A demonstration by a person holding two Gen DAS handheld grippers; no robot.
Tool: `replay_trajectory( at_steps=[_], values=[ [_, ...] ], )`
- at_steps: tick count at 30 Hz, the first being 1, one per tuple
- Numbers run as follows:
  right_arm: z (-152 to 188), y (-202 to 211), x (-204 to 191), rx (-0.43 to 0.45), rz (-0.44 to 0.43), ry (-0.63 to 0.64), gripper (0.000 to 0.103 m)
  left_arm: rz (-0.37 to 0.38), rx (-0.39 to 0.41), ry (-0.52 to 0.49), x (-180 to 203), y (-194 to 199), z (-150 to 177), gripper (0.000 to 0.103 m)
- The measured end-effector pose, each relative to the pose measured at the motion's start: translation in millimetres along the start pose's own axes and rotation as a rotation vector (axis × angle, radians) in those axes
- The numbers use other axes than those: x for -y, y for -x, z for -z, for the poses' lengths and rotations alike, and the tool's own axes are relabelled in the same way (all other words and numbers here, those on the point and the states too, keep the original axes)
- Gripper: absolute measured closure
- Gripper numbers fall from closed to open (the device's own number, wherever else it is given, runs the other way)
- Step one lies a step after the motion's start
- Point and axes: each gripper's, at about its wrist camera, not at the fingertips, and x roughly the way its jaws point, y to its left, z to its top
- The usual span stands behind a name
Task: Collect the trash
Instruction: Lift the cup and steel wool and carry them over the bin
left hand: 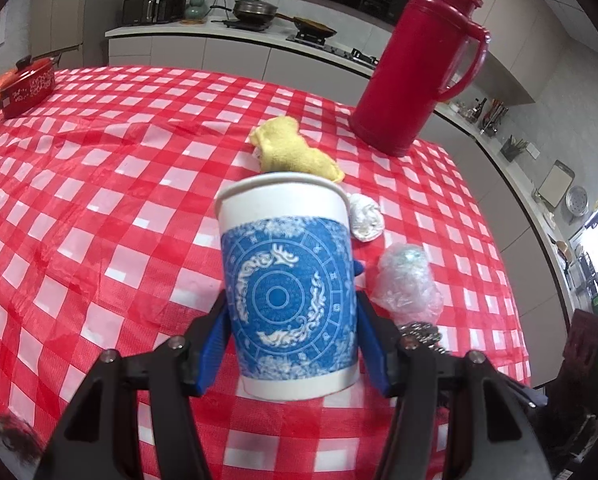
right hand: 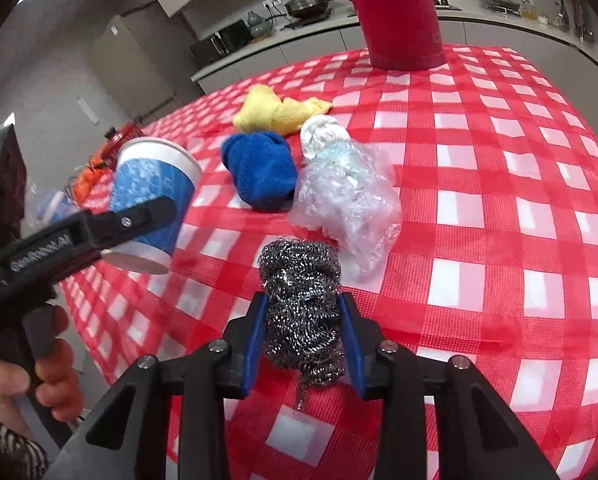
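Clamped between blue pads of right gripper (right hand: 303,336): steel scourer (right hand: 301,312), lump stretched lengthwise out along the fingers, tail dangling toward camera, held near table's (right hand: 499,208) near edge. Left gripper (left hand: 291,340) closed on paper cup (left hand: 289,284), long axis upright in its own view, mouth up; from right wrist view tilted, mouth toward upper right, base just past table's left edge. Still on checked cloth, mid-table: red thermos (left hand: 411,72) toward far edge, blue cloth (right hand: 261,170), yellow cloth (right hand: 275,112), crumpled plastic wrap (right hand: 347,196), white paper wad (right hand: 323,134). Risks, as judged: thin cup wall buckling under squeeze and slipping; springy scourer squirming out of pads; wire snagging plastic wrap and dragging it; light wad rolling off.
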Motion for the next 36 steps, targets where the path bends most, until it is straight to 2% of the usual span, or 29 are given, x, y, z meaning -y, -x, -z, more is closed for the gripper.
replay_trajectory(
  at_steps=[7, 14, 21, 27, 32, 36],
  values=[
    [-5, 54, 17, 0.120, -0.013, -0.022, 0.066, 0.045, 0.029, -0.054, 42, 10, 0, 0.044],
    [7, 109, 79, 0.200, 0.067, -0.122, 0.066, 0.138, -0.008, -0.143, 121, -2, 15, 0.043],
    [37, 183, 166, 0.278, 0.192, -0.262, 0.066, 0.264, -0.064, -0.271, 227, -19, 41, 0.043],
    [75, 247, 255, 0.326, 0.322, -0.389, 0.066, 0.388, -0.145, -0.376, 334, -41, 78, 0.043],
    [109, 278, 333, 0.312, 0.404, -0.484, 0.066, 0.437, -0.207, -0.441, 409, -61, 116, 0.043],
    [132, 283, 388, 0.273, 0.425, -0.530, 0.066, 0.433, -0.253, -0.462, 449, -83, 145, 0.043]
  ],
)
